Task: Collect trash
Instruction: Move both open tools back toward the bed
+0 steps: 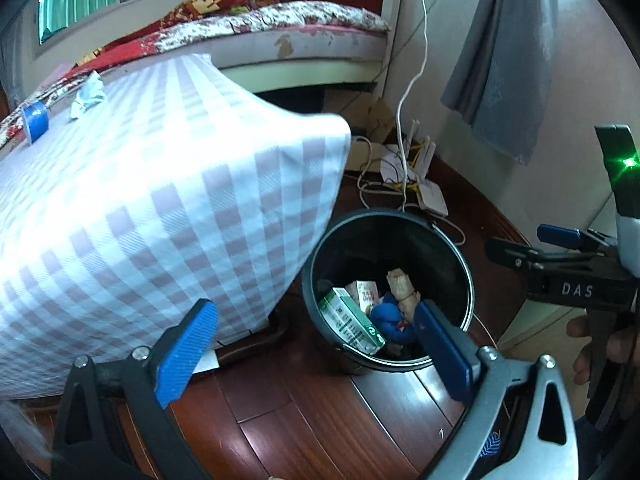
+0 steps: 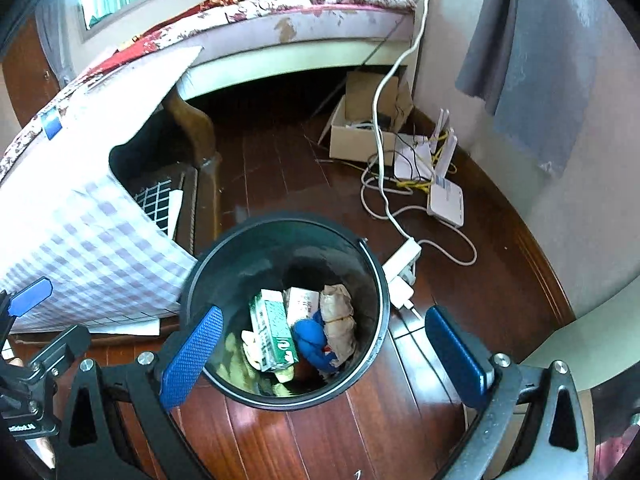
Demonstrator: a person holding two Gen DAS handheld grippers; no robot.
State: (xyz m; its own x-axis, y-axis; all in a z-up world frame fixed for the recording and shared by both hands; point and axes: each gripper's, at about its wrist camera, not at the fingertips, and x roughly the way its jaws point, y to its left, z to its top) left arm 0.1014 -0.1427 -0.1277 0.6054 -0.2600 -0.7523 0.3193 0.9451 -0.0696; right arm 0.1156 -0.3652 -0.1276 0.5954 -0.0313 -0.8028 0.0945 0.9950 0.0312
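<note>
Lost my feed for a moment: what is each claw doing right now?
Left claw: open, holding nothing, above the black bin.
Right claw: open, holding nothing, over the same bin.

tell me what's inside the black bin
Inside the black bin: a green-and-white carton, a pink-white box, a blue cloth lump and a tied brown paper bundle. Whatever lies beneath them is covered.

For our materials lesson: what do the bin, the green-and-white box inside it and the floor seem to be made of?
Bin: probably plastic, dark and smooth, with a glossy rim.
Green-and-white box: printed cardboard, judging by its sharp folded edges.
Floor: reddish wood or wood-look planks, varnished; seams and reflections show.
</note>
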